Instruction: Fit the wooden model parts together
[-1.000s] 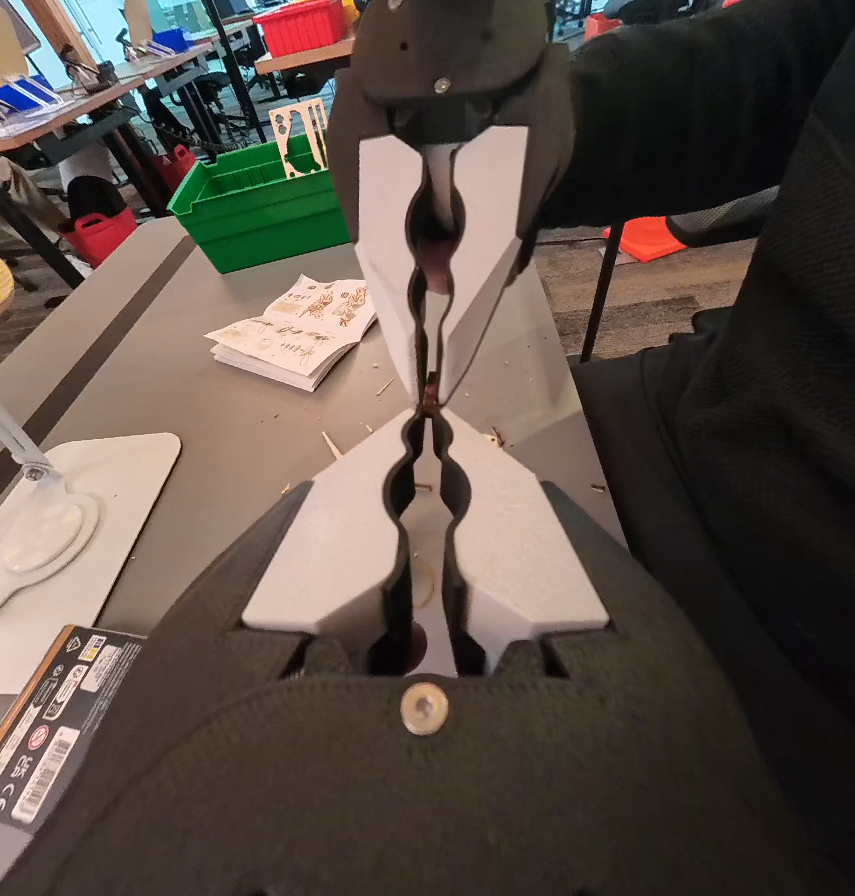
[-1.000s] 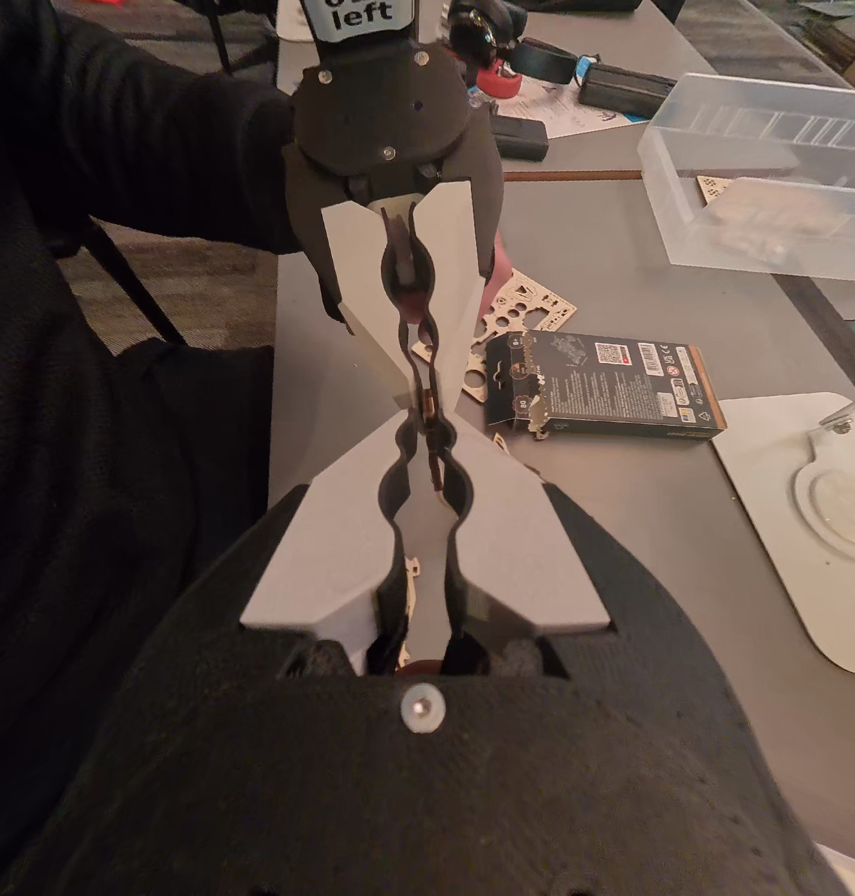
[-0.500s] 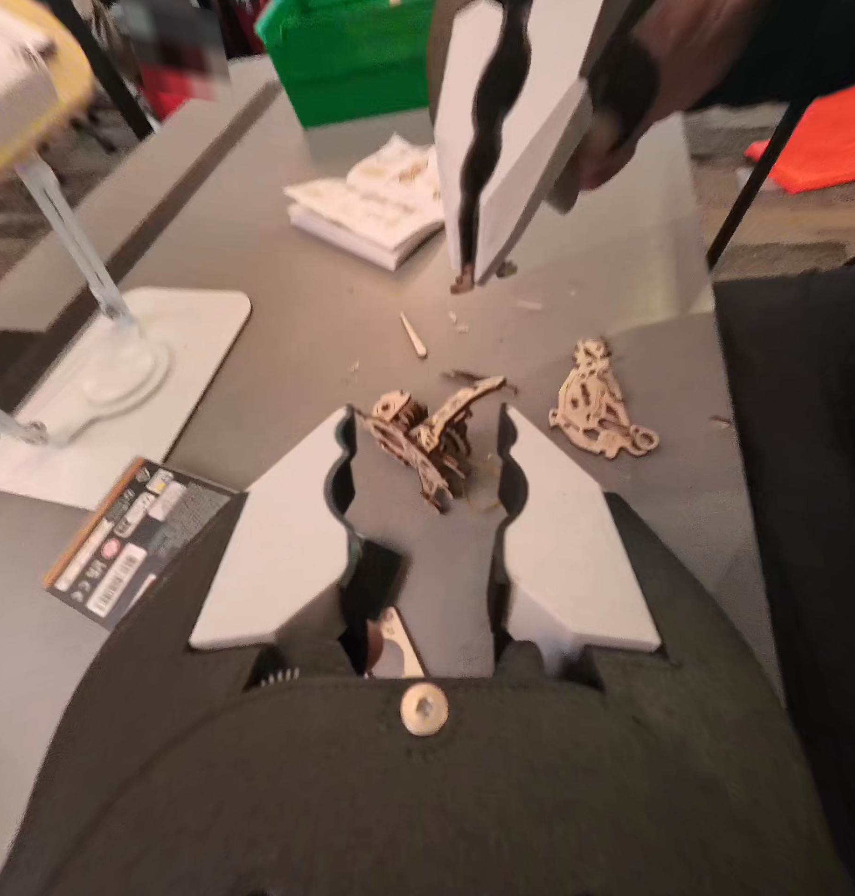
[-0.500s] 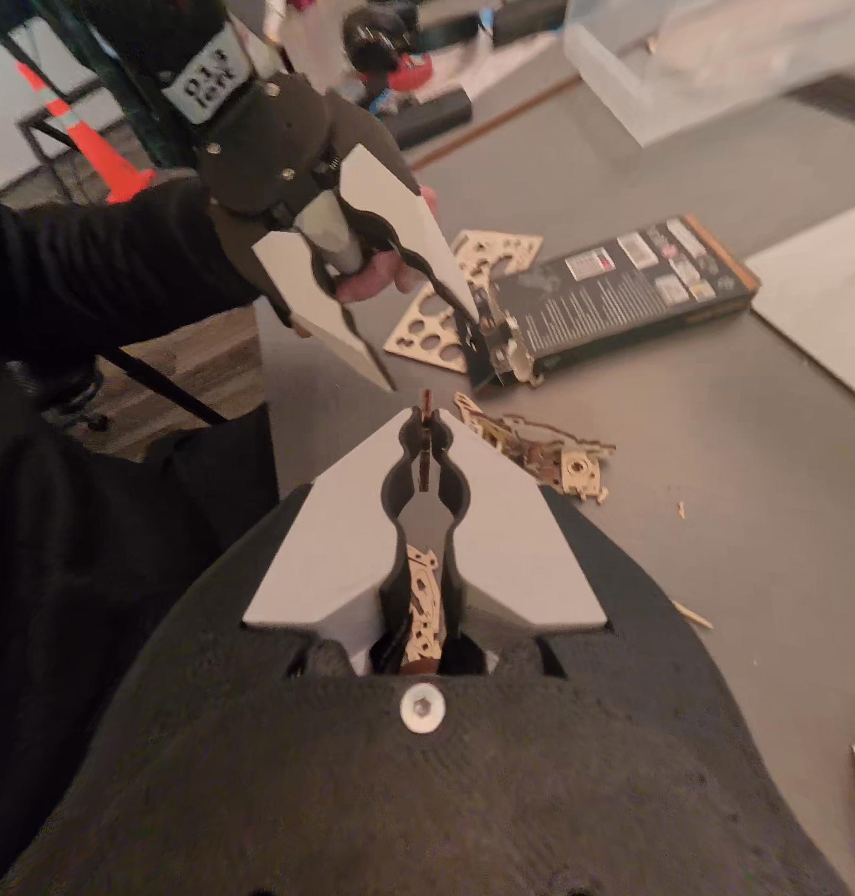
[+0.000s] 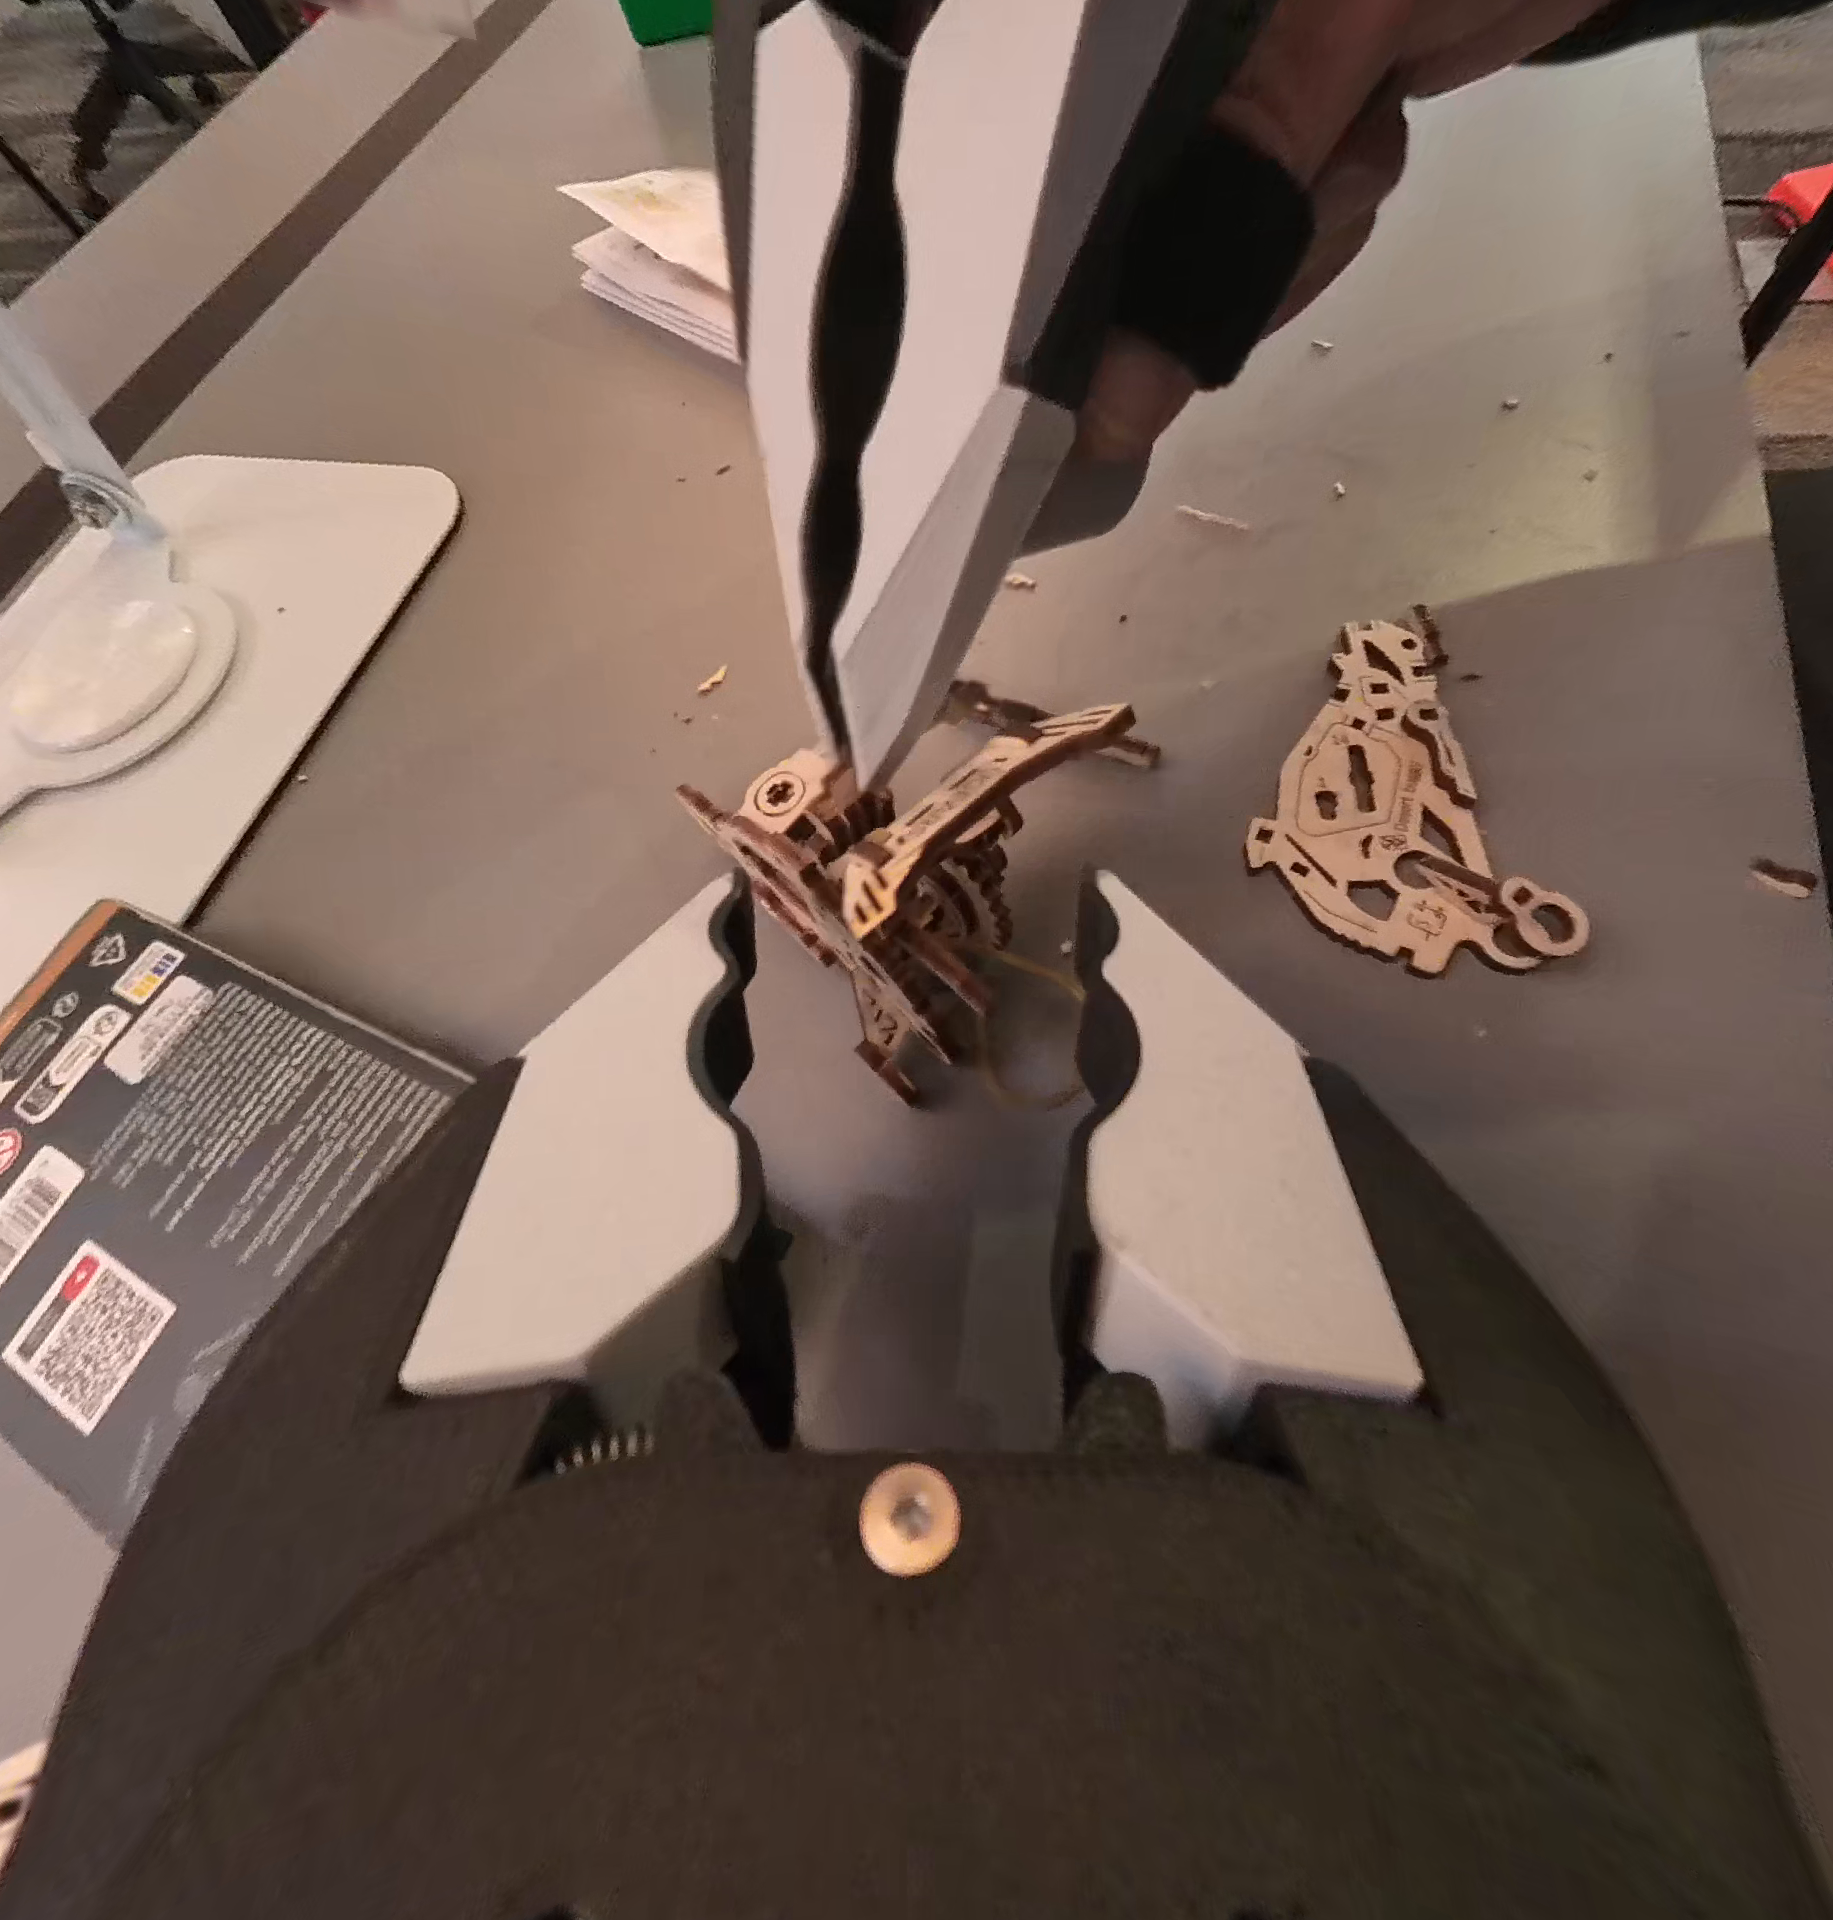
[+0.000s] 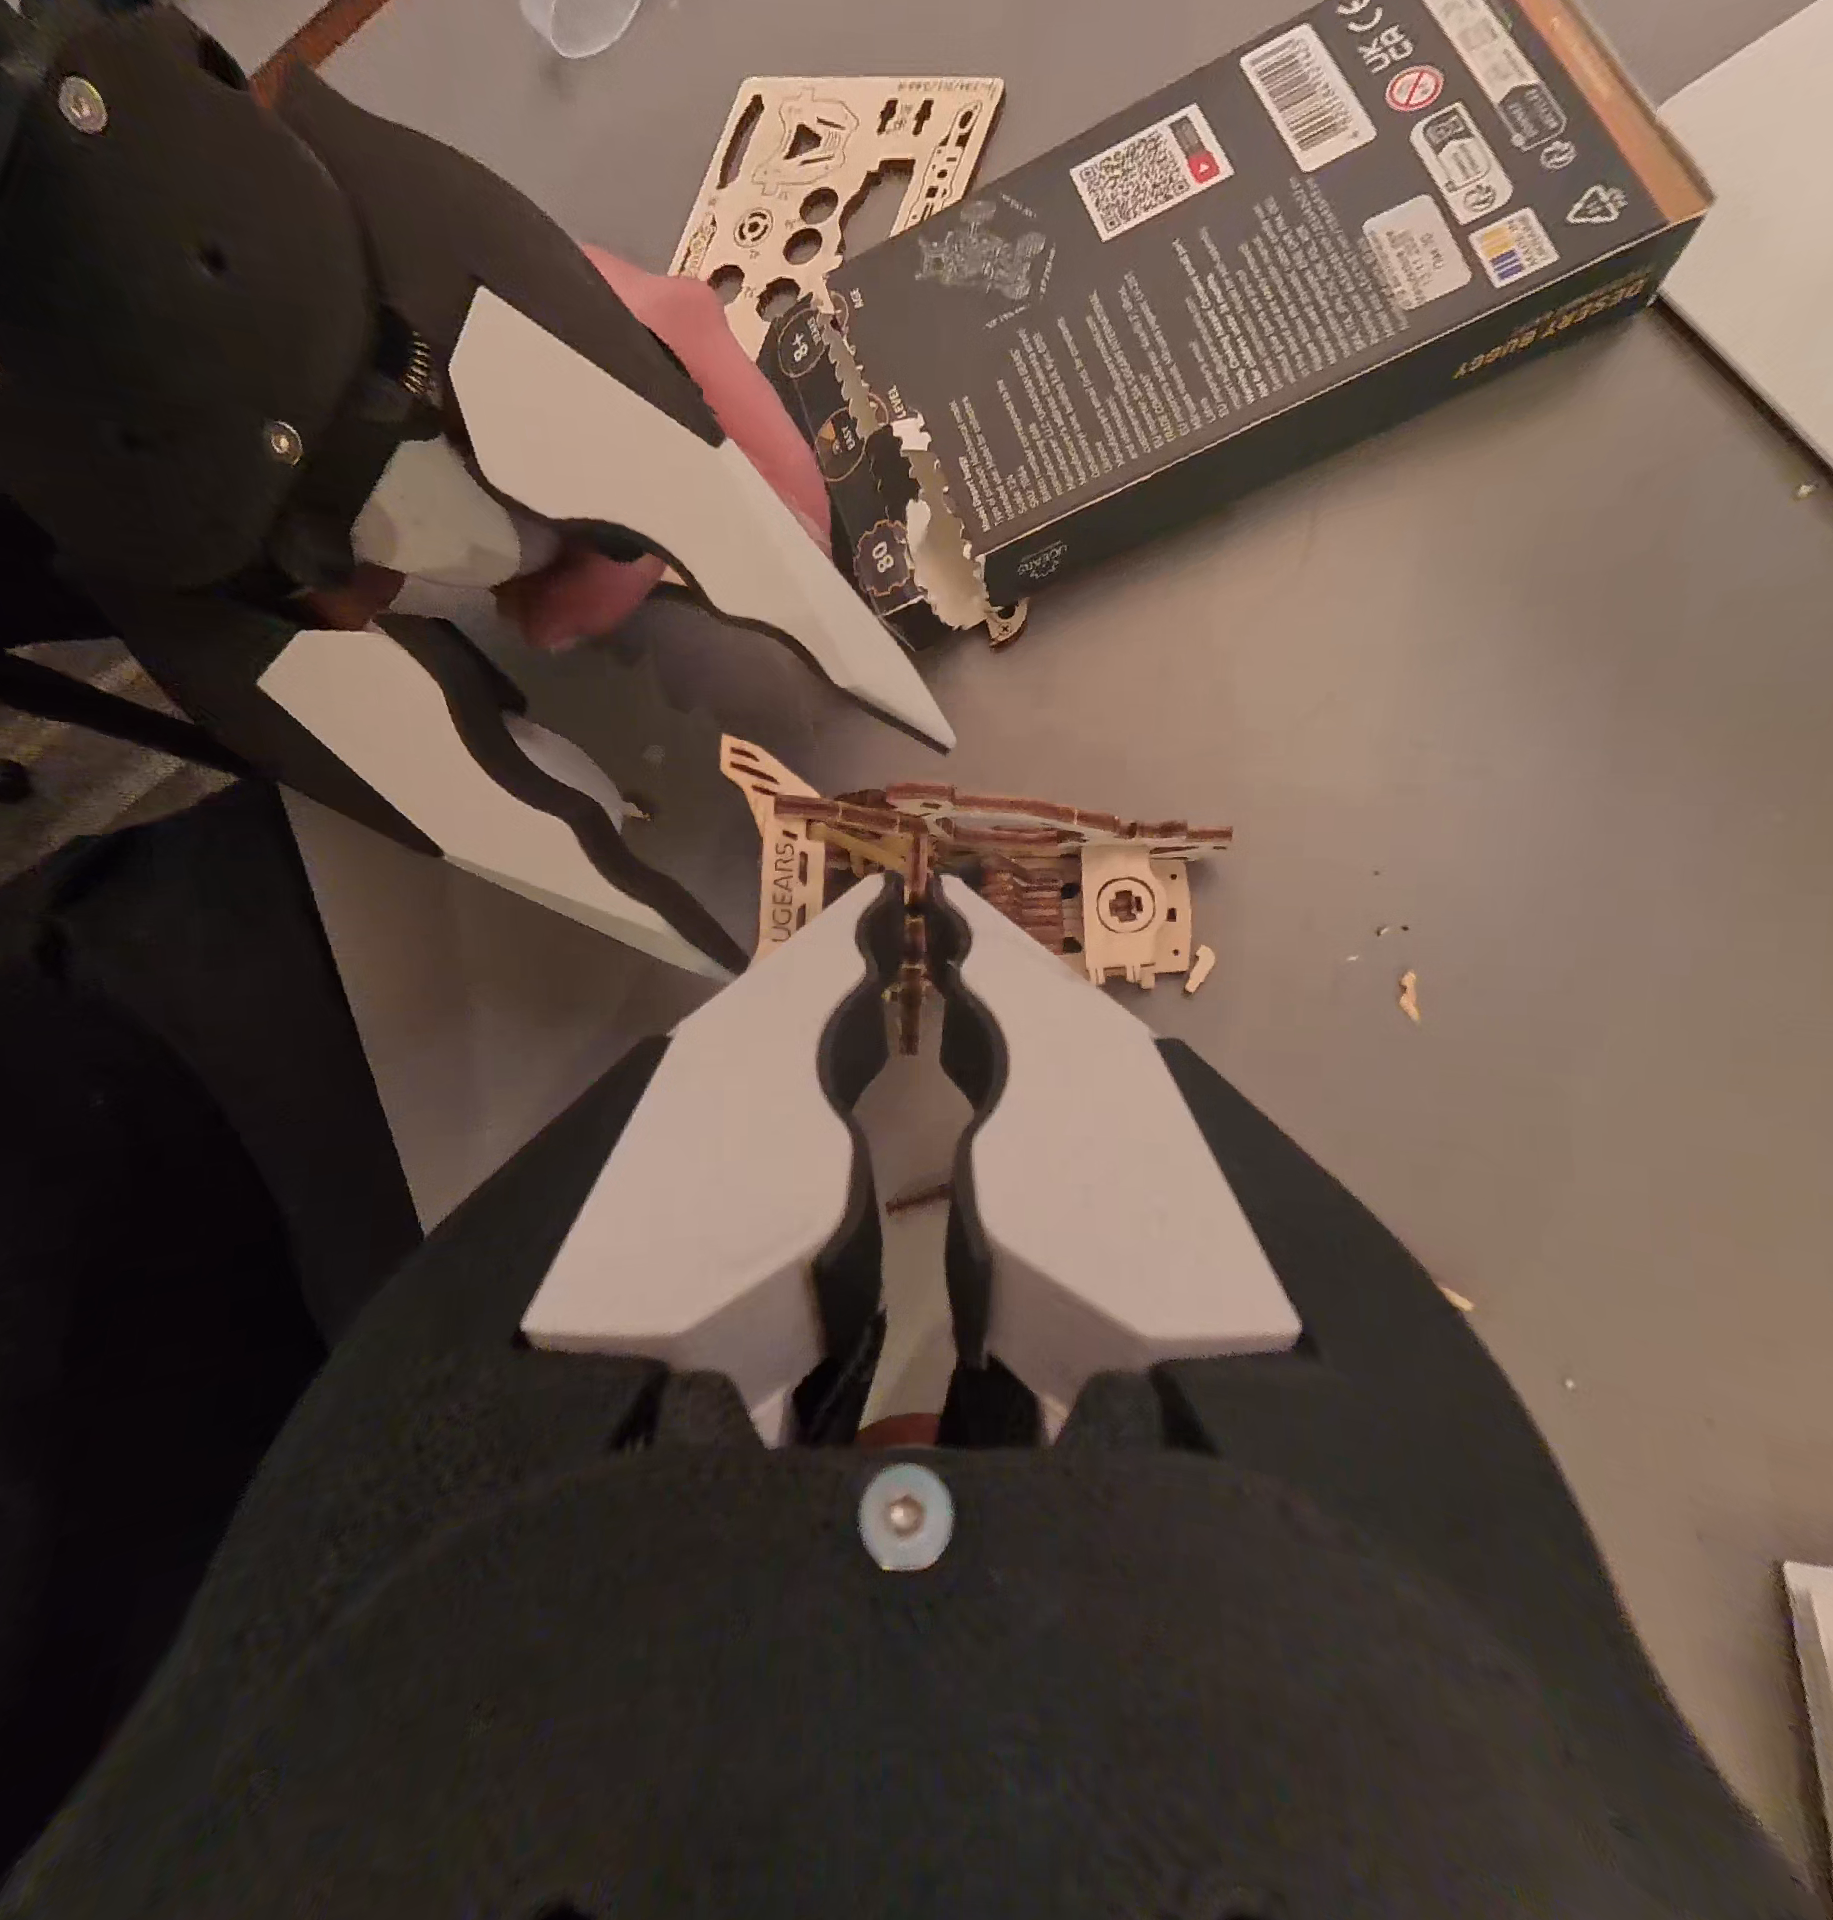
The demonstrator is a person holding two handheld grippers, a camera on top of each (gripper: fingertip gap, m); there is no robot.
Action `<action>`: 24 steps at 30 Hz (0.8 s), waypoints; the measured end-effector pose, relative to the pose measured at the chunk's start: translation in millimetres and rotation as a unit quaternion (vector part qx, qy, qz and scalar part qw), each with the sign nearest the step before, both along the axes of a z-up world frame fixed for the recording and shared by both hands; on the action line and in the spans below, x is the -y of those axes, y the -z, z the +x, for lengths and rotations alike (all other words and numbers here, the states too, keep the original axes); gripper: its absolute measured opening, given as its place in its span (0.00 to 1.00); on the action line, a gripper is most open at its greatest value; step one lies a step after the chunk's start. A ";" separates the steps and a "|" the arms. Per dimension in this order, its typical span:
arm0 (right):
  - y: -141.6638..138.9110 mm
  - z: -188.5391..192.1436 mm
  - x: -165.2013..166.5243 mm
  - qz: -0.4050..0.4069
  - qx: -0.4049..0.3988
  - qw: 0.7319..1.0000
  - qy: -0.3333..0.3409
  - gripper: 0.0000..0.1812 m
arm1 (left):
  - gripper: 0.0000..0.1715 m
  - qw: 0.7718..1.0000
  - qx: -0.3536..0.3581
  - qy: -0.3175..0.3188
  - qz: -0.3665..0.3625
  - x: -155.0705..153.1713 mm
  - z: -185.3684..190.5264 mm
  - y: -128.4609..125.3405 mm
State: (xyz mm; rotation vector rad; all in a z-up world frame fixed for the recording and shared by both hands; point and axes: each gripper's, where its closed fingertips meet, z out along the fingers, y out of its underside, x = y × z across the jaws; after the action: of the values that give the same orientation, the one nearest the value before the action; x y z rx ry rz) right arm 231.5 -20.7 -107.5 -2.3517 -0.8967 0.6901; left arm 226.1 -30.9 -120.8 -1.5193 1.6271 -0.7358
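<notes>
Left wrist view: grey table (image 5: 1514, 1195) littered with wood chips (image 5: 1211, 516), left gripper (image 5: 917, 914) spread empty.

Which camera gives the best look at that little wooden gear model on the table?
The left wrist view: the wooden gear model sits unobstructed between the open left gripper, gears showing. The right wrist view sees it from above, partly hidden by the right gripper pinching a small piece.

Dim, soft indoor light, faint shadows, no glare; a bit blurry, bent and stretched at the edges
</notes>
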 end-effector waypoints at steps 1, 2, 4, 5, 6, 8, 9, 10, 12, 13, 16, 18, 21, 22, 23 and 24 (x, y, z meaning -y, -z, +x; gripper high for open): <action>2.1 -0.9 -0.9 -0.002 0.002 1.000 -0.002 0.00 | 0.35 1.000 -0.003 0.005 -0.004 1.6 1.9 2.3; 4.0 -1.5 -2.4 -0.004 0.003 1.000 -0.002 0.00 | 0.35 1.000 0.000 0.006 -0.008 2.4 3.7 3.4; 5.7 -3.1 -4.5 -0.006 0.001 1.000 -0.004 0.00 | 0.34 1.000 0.000 0.005 -0.008 2.5 5.1 6.8; 6.1 -3.2 -5.5 -0.007 0.001 1.000 -0.003 0.00 | 0.34 1.000 0.003 0.004 -0.006 2.6 5.6 6.9; 6.6 -3.5 -6.0 -0.008 0.001 1.000 -0.004 0.00 | 0.33 1.000 0.003 0.001 -0.002 1.7 5.6 6.8; 6.9 -4.2 -6.3 -0.008 -0.001 1.000 -0.007 0.00 | 0.33 1.000 0.003 -0.001 0.005 0.8 5.6 7.3; 6.6 -4.7 -5.9 -0.012 -0.005 1.000 -0.008 0.00 | 0.32 1.000 0.003 -0.003 0.006 0.6 5.8 7.3; 6.0 -4.9 -5.9 -0.013 -0.006 1.000 -0.007 0.00 | 0.32 1.000 0.003 -0.003 0.008 0.8 6.3 7.4; 6.0 -4.7 -6.1 -0.017 -0.005 1.000 -0.004 0.00 | 0.31 1.000 0.003 -0.008 0.017 -0.5 6.8 7.4; 5.7 -4.8 -6.4 -0.021 -0.010 1.000 -0.001 0.00 | 0.32 1.000 0.004 -0.011 0.023 -1.2 7.2 7.2; 5.4 -4.2 -6.7 -0.035 -0.021 0.999 0.008 0.00 | 0.30 0.999 0.001 -0.016 0.042 -2.6 7.7 7.8; 4.8 -3.7 -6.7 -0.042 -0.027 0.999 0.016 0.00 | 0.29 0.998 0.000 -0.019 0.056 -3.1 8.1 7.8; 5.2 -2.9 -7.4 -0.043 -0.024 0.999 0.023 0.00 | 0.28 0.997 -0.007 -0.027 0.076 -4.6 8.5 9.5; 4.5 -2.6 -8.7 -0.037 -0.022 0.999 0.028 0.00 | 0.29 0.997 -0.008 -0.032 0.075 -5.1 9.1 9.4; 4.5 -2.6 -9.4 -0.031 -0.018 0.999 0.030 0.00 | 0.28 0.997 -0.007 -0.035 0.075 -5.6 9.3 9.2; 4.7 -2.6 -9.4 -0.027 -0.014 0.999 0.032 0.00 | 0.28 0.996 -0.009 -0.037 0.081 -5.9 9.3 9.4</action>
State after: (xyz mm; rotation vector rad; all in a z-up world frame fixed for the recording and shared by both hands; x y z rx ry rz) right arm 229.0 -11.3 -112.2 -2.4013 -0.7973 0.7281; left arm 235.3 -25.0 -130.2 -1.4646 1.5939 -0.5394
